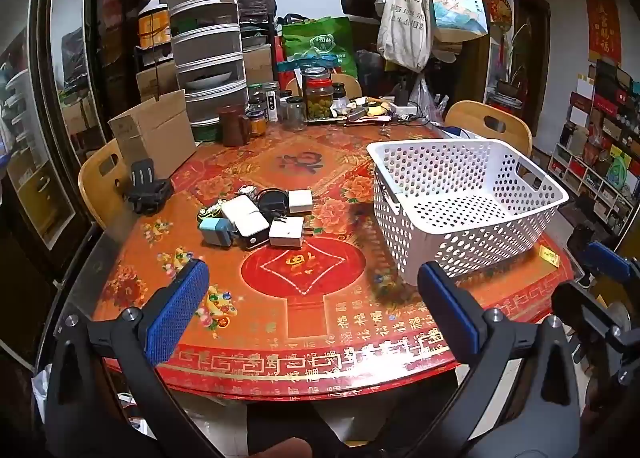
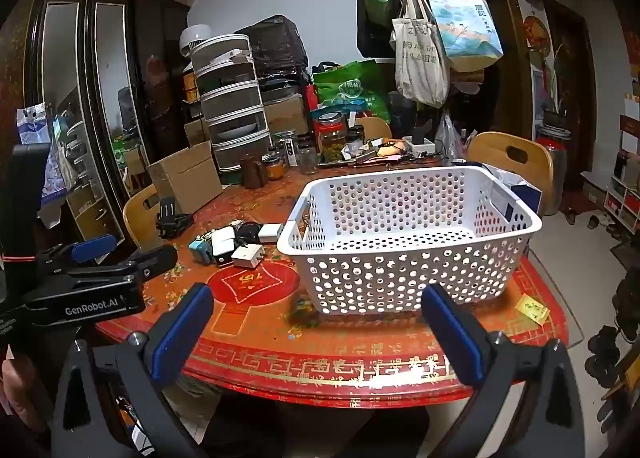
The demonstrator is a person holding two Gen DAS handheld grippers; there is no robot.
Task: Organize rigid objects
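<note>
Chargers heaped on the red table, white basket beside them.

The pile of chargers [image 1: 256,217] lies left of my perforated white basket [image 1: 460,193], apart from it, on the red patterned table [image 1: 304,322]. My left gripper [image 1: 312,290] hangs spread wide over the near edge, holding nothing; my right gripper [image 2: 316,322] is likewise released before the basket. A cardboard box [image 1: 156,137] stands behind the pile.
</note>
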